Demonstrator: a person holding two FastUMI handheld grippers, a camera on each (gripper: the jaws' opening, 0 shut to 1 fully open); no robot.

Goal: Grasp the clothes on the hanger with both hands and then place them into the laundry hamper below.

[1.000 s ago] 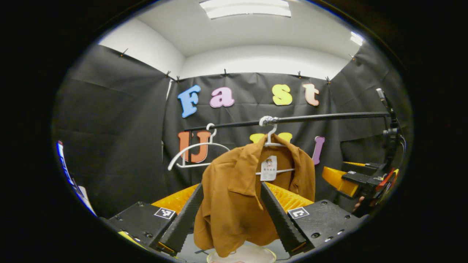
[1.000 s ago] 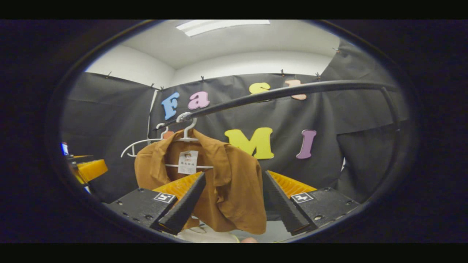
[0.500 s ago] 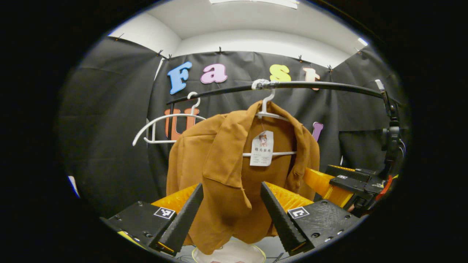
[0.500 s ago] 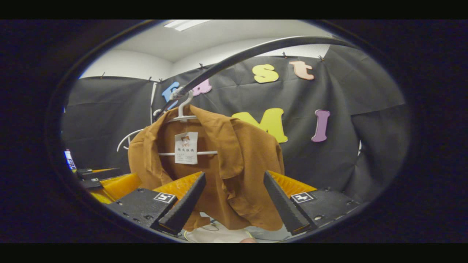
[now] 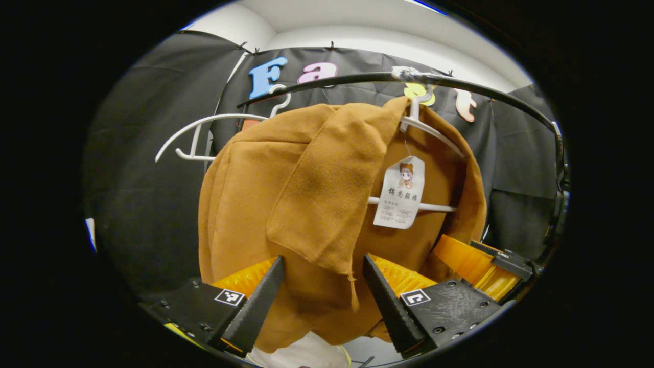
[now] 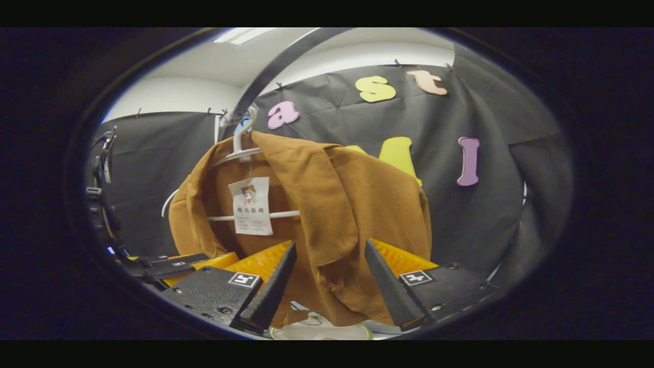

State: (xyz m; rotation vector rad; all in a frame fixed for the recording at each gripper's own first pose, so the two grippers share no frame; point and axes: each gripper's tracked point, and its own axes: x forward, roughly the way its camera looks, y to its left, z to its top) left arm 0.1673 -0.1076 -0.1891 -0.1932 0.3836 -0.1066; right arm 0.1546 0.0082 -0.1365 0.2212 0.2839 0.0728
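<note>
- Brown cloth shirt (image 5: 286, 194) is hung on a white plastic hanger (image 5: 434, 134) from a black metal rail (image 5: 480, 91).
- Left hand-held gripper (image 5: 321, 296) and right hand-held gripper (image 6: 327, 286) are held with fingers apart, the shirt's front flaps hanging between them.

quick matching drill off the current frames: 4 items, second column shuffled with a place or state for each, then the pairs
Items
1. brown collared shirt
2. empty white plastic hanger
3. white paper tag
4. left gripper

Places or states
A. hooked bare on the black metal rail, beside the shirt
B. open, fingers either side of the shirt's front flap
C. draped on its own white hanger
D. dangling inside the shirt's open front, by the hanger's crossbar

Pairs: 1-C, 2-A, 3-D, 4-B
</note>
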